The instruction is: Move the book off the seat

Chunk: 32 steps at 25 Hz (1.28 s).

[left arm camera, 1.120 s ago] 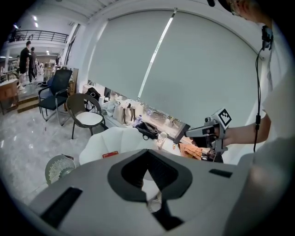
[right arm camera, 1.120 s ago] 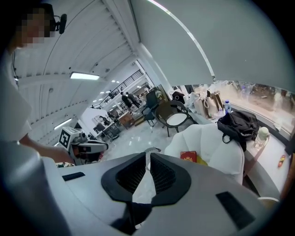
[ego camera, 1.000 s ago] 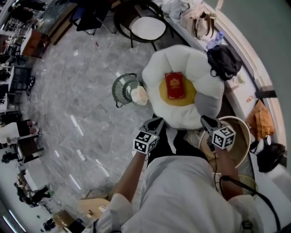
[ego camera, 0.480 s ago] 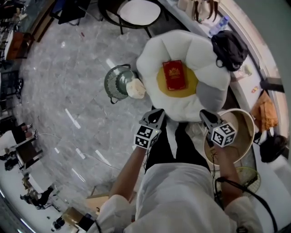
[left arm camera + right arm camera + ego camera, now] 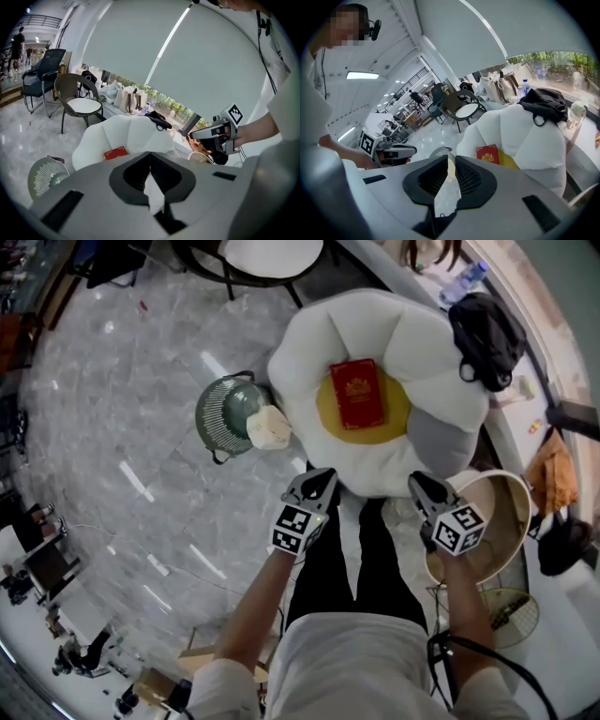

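- White petal-shaped seat [image 5: 309, 362]: fills more of the head view than a second ago and sits nearer. Judged an approach under way, with nothing lifted yet.
- Round tub [image 5: 495, 542]: stands on the floor just right of the seat's front, beside the right claw. Judged the likeliest thing to bump on that side.
- Floor fan [image 5: 225, 411]: stands just left of the seat, off the straight line to the book.
- Black bag [image 5: 487, 329]: rests on the seat's back at the right, apart from the book.
- Red book [image 5: 360, 394]: lies flat on the seat's yellow centre, where it was a second ago, with nothing on top.
- Left claw [image 5: 326, 474] and right claw [image 5: 418, 480]: both pressed together and empty. Now lower and closer to the seat's front edge, yet short of the book. Need opening before any grip.
- Cream lump [image 5: 270, 427]: wedged between fan and seat, clear of the reach.
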Tool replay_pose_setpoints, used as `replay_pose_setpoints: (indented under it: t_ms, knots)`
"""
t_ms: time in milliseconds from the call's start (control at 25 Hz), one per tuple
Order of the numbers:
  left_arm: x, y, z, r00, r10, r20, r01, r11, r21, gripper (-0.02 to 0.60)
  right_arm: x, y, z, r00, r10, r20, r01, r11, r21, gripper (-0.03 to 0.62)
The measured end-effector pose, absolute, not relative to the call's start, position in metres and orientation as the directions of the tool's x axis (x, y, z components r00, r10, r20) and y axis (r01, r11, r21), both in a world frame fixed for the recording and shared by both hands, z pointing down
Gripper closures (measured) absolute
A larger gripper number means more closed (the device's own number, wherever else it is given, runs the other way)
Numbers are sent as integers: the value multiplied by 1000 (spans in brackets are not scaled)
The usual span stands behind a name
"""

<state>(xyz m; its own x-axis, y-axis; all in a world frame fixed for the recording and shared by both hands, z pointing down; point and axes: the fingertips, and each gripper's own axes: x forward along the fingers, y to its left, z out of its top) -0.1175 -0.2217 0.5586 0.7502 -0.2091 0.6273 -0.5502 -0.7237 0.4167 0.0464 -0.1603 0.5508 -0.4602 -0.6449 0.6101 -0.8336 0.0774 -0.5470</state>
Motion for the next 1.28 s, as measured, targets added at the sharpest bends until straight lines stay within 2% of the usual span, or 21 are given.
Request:
replay_pose_setpoints:
  t_ms: [520,760,920,1280]
  knots:
    - [-115,-248,688,736,-167,657,-551,-711,437,577,51,-192,678,-468,-601,648,-833,55,-550,540]
    - [-109,-253,731,740,-128,660,-527,-720,452,575,54,-197,726,-478,-573,666,-835,61,-546,509]
    - [-104,-259,764,737,-114,667,-524,-718,457,532,54,-201,761,-482,-557,676,-840,73,-538,494]
    - [-88,-259,844,722,-59,690,-513,-714,476,506,52,-208,848,-491,-499,714,-850,96,-518,454]
